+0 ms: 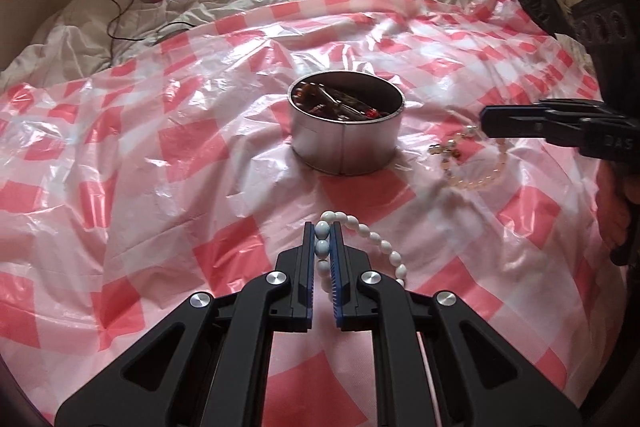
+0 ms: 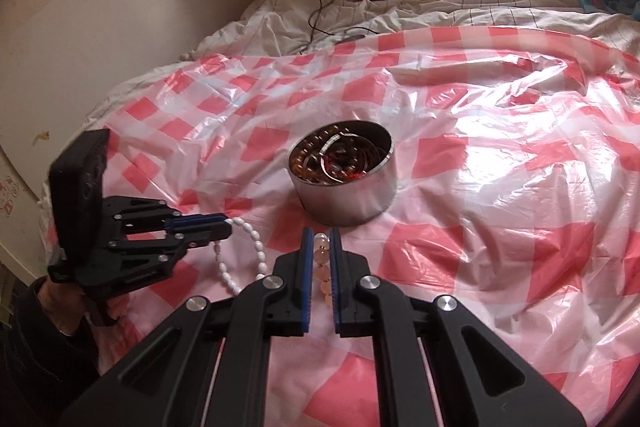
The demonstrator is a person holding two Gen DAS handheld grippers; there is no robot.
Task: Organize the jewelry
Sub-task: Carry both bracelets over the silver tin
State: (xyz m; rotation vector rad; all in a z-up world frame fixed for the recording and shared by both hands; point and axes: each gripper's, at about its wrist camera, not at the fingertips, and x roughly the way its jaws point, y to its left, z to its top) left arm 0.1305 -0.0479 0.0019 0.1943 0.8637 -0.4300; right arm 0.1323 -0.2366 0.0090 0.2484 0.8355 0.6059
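Left wrist view, oval white bead bracelet (image 1: 362,227), round metal tin (image 1: 346,147), glossy checked plastic sheet (image 1: 160,147)

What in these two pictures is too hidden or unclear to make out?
- Left wrist view: the tin's contents are a dark jumble behind its near wall.
- Left wrist view: the white bead bracelet's lower end runs behind the left gripper.
- Right wrist view: only a few pale pink beads show between the right gripper's fingers; the rest is hidden.
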